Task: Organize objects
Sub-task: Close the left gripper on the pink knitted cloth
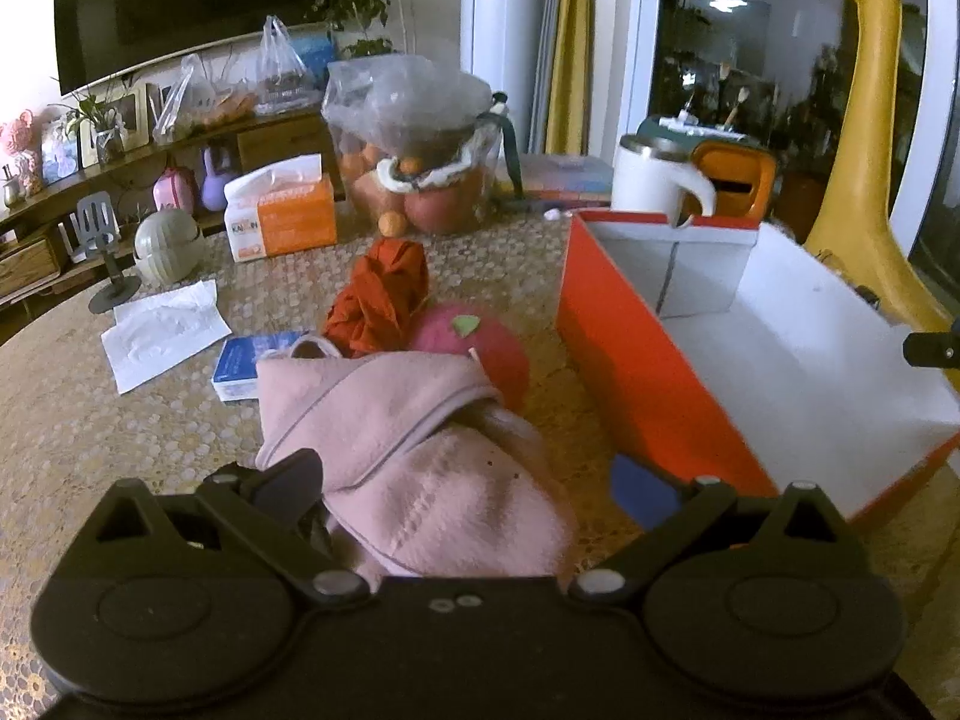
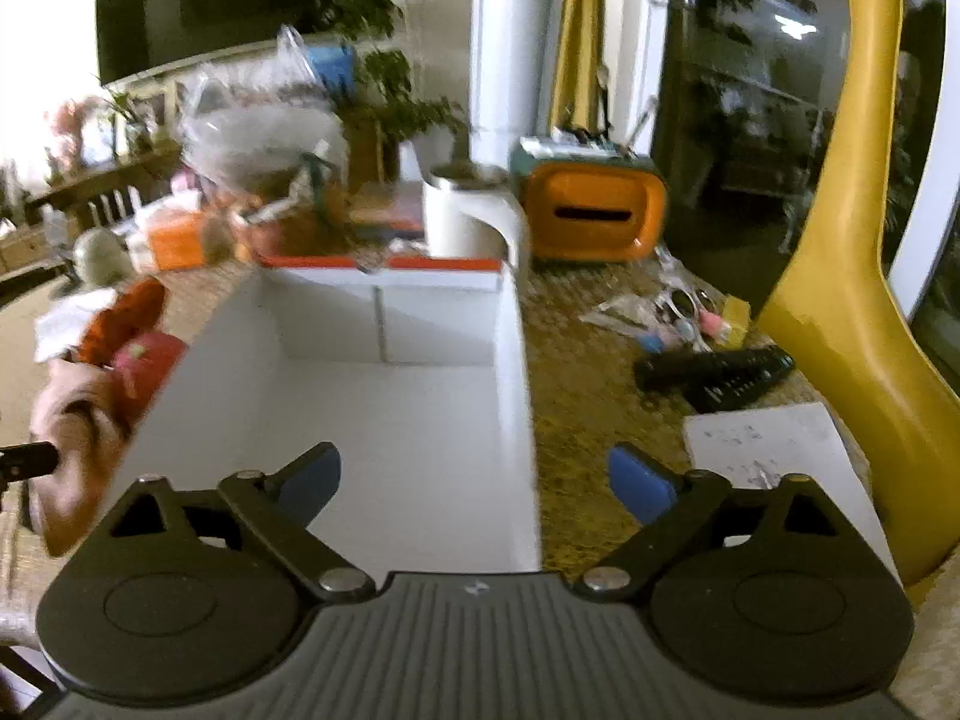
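Barely started, I'd say: the orange box (image 1: 624, 354) with the white inside was empty apart from its divider, while the pink garment (image 1: 414, 456), red cloth (image 1: 384, 294) and pink felt fruit (image 1: 480, 348) sat on the table just beside it. The left gripper (image 1: 468, 492) was spread wide around the pink garment, not pinching it. The right gripper (image 2: 474, 480) hung wide open over the box rim, holding nothing.
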{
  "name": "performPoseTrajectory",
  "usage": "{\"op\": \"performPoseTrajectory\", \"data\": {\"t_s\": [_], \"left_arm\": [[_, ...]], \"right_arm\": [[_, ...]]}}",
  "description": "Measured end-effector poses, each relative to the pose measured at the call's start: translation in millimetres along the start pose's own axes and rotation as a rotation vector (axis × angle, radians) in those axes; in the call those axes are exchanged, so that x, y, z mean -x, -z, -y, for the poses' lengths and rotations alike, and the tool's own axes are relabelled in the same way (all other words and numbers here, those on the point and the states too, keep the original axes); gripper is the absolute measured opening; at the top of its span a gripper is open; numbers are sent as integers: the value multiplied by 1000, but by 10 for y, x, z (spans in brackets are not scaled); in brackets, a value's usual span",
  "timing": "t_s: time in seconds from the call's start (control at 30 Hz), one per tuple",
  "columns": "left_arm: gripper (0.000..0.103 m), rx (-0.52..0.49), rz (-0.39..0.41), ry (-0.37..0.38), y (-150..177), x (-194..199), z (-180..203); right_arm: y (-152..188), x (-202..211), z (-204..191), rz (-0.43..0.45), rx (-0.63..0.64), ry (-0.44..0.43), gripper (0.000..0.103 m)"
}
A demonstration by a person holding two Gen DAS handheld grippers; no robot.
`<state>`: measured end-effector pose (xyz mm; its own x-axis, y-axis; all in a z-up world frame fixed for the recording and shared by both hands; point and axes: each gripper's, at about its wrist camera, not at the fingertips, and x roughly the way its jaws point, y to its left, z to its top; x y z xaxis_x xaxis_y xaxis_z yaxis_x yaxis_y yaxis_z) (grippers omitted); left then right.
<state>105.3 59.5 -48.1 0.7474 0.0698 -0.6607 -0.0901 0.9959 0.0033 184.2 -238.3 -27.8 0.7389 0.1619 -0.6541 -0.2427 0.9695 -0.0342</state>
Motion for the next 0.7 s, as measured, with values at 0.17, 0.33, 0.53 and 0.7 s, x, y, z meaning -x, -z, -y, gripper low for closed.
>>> {"op": "performPoseTrajectory", "data": {"t_s": [0.17, 0.33, 0.53, 0.7], "left_arm": [[102, 2, -19, -17, -16, -122, 5], [102, -6, -21, -37, -7, -157, 9], [102, 1, -31, -53, 9, -202, -16], [102, -8, -24, -53, 13, -229, 23]], "right_arm": [[-14, -255, 140, -69, -13, 20, 77], [-15, -375, 204, -110, -12, 21, 57], [-56, -435, 192, -142, 33, 7, 33], [-33, -464, 156, -174, 66, -24, 20]]}}
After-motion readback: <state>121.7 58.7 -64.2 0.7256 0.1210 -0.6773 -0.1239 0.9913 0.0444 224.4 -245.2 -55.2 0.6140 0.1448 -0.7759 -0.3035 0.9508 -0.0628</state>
